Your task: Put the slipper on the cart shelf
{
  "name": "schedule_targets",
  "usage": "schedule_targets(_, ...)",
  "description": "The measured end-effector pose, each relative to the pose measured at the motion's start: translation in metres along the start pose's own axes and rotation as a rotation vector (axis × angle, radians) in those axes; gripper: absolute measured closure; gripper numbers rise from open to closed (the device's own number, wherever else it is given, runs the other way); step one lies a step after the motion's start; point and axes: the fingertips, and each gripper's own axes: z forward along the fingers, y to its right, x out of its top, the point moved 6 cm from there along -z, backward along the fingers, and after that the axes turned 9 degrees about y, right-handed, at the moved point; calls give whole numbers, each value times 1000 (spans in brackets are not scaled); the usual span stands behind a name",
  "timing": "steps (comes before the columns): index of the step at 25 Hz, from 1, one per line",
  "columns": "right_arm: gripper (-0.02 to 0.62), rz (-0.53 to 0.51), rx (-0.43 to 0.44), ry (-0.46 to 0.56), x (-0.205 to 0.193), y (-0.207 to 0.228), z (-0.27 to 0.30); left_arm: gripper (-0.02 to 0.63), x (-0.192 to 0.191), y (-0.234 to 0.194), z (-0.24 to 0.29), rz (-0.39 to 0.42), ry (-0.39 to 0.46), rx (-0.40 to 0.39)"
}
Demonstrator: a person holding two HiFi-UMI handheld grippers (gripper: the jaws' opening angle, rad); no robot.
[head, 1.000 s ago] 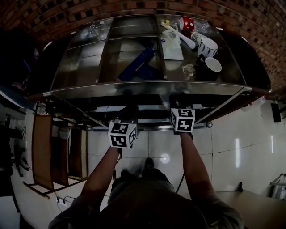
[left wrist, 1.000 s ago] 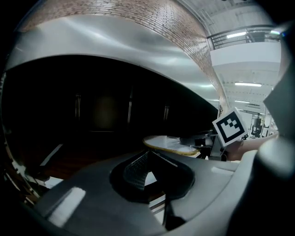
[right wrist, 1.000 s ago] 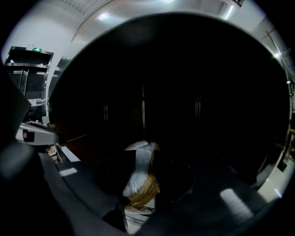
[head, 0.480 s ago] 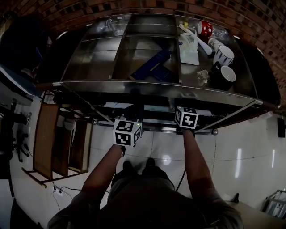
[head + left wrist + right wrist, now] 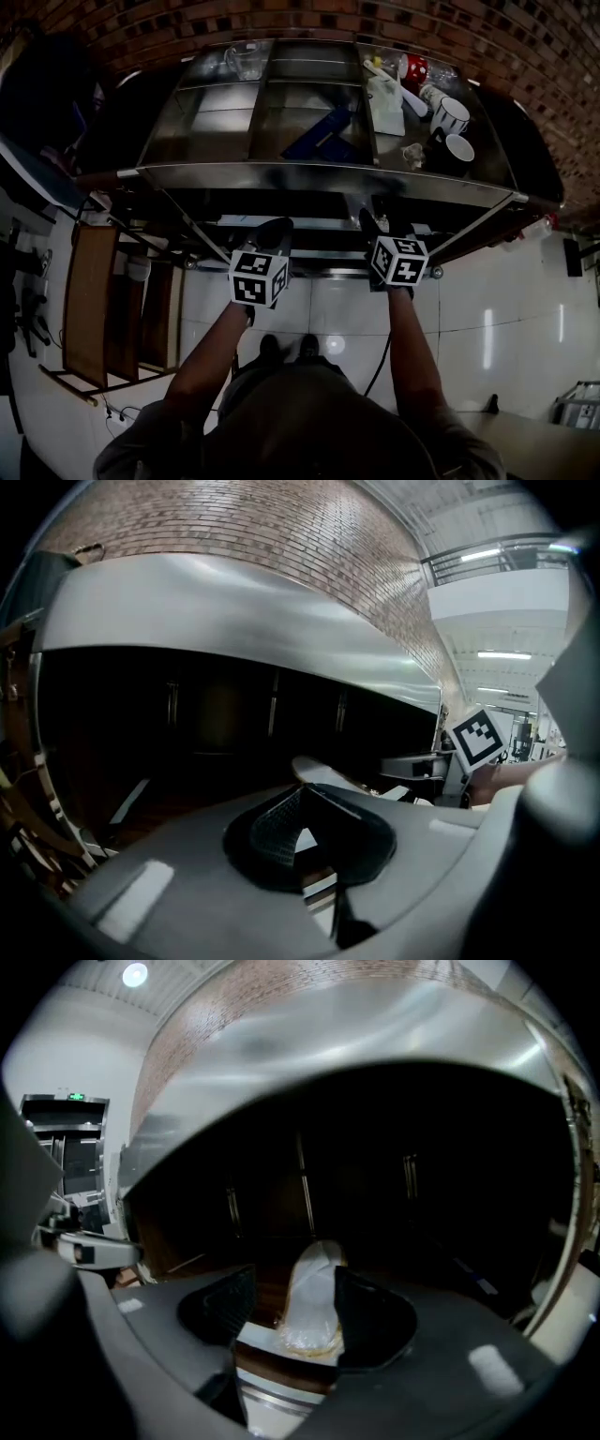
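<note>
Right gripper (image 5: 295,1296) fingers (image 5: 223,1305) wider now, opening, slipper (image 5: 309,1305) between | left gripper (image 5: 302,794) closed | shelf (image 5: 266,1297) dark

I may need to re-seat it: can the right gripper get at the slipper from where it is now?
Probably yes. The slipper lies between the jaws of the right gripper, which are opening, with nothing in front of it. The top shelf overhangs but leaves the way free.

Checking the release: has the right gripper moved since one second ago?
Yes: right gripper backed slightly from the cart rail toward the person, jaws opening around the slipper.
</note>
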Motion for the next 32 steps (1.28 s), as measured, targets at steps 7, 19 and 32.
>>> schedule_targets(7, 595, 36, 30, 65, 22, -45, -51, 598, 20, 9, -21, -15, 44, -102)
schedule_targets(19, 595, 37, 206, 133, 67, -121, -65, 598, 57, 9, -41, 9, 92, -170)
schedule_targets(32, 595, 43, 235, 129, 70, -143, -54, 598, 62, -5, -49, -4, 108, -169)
